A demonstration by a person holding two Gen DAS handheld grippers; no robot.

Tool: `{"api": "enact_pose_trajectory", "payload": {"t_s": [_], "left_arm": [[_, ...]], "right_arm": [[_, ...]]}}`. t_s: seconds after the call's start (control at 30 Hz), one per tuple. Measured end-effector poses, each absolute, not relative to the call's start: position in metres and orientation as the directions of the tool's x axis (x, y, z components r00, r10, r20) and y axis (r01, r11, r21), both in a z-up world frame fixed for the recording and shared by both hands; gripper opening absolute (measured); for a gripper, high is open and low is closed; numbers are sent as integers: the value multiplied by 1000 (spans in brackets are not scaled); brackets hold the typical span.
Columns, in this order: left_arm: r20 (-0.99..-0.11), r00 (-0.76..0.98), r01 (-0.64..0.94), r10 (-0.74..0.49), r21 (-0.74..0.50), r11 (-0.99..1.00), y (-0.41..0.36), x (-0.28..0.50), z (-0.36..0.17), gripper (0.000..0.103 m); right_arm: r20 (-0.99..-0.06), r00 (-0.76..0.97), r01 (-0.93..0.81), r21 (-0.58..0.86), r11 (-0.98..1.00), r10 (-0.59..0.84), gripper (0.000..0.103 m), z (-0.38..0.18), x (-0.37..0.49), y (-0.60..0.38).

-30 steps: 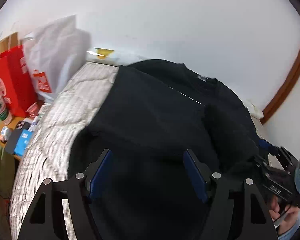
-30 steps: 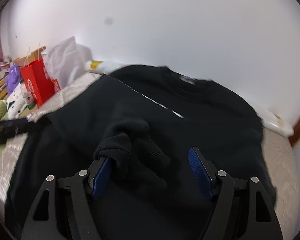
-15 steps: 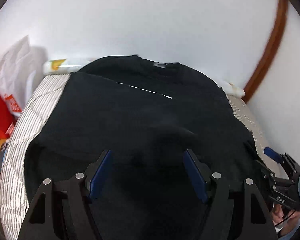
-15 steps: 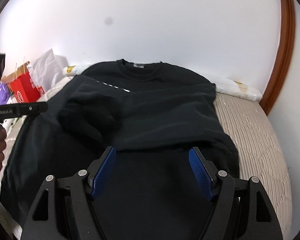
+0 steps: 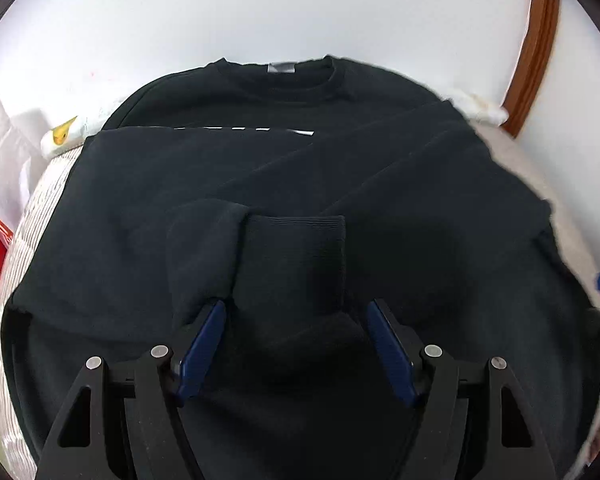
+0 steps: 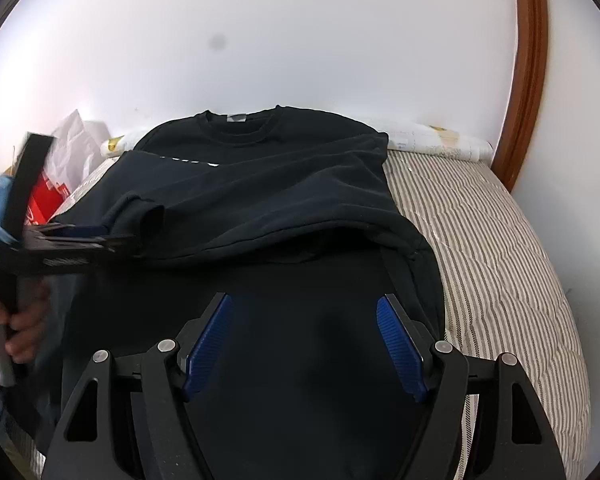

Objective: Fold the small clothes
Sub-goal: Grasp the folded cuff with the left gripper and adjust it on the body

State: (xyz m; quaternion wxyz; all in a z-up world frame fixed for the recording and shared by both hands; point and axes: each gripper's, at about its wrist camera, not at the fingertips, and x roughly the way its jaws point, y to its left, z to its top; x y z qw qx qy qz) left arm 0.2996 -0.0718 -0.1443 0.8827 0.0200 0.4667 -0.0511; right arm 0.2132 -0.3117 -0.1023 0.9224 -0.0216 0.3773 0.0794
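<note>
Left wrist, cuff [image 5: 296, 256] between open gripper [image 5: 296, 344]

Two close wrist views, angled down over one black sweatshirt [image 5: 140, 208].

The sweatshirt [image 6: 284, 208] lies spread on the mattress [image 6: 500, 240], collar toward the wall [image 6: 300, 40] — one sleeve [image 5: 296, 260] folded across its middle. Bags [image 6: 72, 148] stand left of the mattress; a rolled bundle [image 6: 432, 140] lies behind it — along the wall.

Soft even light, fisheye warping, blurred edges
</note>
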Motion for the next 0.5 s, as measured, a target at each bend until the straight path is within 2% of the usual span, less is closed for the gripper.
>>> {"api": "enact_pose_trajectory", "payload": {"t_s": [0.13, 0.17, 0.23, 0.27, 0.33, 0.37, 0.43, 0.5], "left_arm": [[-818, 575, 101, 2, 73, 992, -86, 309, -153, 75], [-814, 581, 96, 9, 80, 992, -87, 309, -153, 73], [-806, 592, 85, 16, 82, 993, -84, 309, -152, 57], [-803, 596, 83, 6, 69, 994, -79, 310, -149, 52], [-798, 602, 73, -34, 12, 997, -63, 311, -139, 28], [-794, 605, 57, -56, -27, 998, -49, 310, -132, 22], [-773, 627, 35, -97, -96, 995, -24, 309, -118, 20], [-749, 657, 2, -85, -111, 994, -2, 307, -106, 18]], "right_arm": [[-706, 696, -150, 35, 988, 130, 74, -106, 217, -312], [-707, 696, -146, 37, 989, 129, 74, -106, 218, -311], [-710, 692, -144, 41, 989, 130, 74, -108, 223, -308], [-712, 691, -143, 39, 989, 128, 74, -108, 226, -306], [-713, 690, -144, 30, 989, 122, 74, -108, 232, -299], [-714, 690, -145, 28, 989, 121, 74, -108, 234, -297], [-714, 689, -151, 25, 988, 123, 74, -108, 238, -293], [-714, 690, -152, 19, 988, 120, 74, -108, 241, -290]]}}
